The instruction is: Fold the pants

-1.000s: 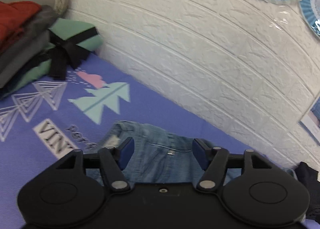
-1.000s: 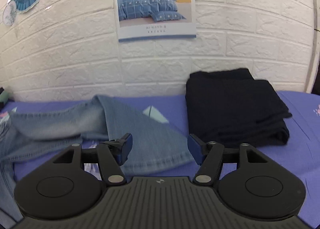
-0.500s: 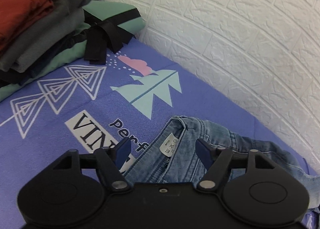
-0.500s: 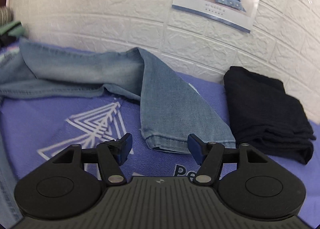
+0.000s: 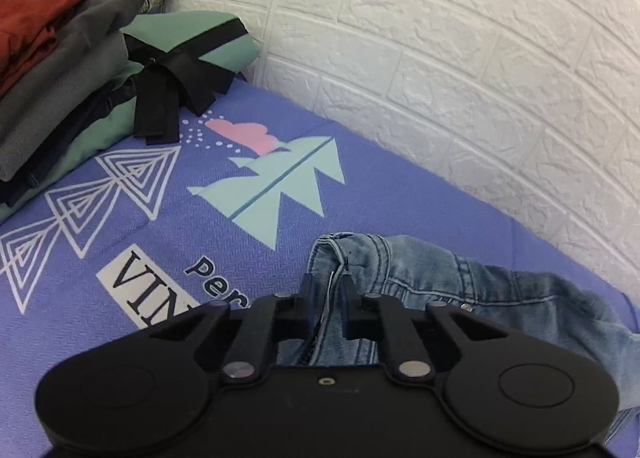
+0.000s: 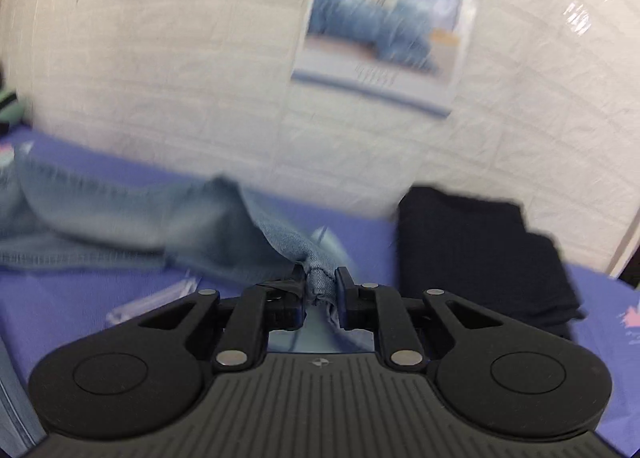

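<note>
Light blue jeans lie crumpled on a purple printed sheet by a white brick wall. My left gripper is shut on the jeans' waistband at its open edge. In the right wrist view the jeans stretch away to the left, and my right gripper is shut on the hem of one leg, which is bunched between the pads and lifted off the sheet. That view is blurred by motion.
A stack of folded clothes, red, grey and green with a black tie, sits at the far left by the wall. A folded black garment lies to the right of the leg hem. A poster hangs on the wall.
Both grippers were open above the jeans; each has since closed, the left on the waistband, the right on the leg hem. The right one has lifted the hem.
</note>
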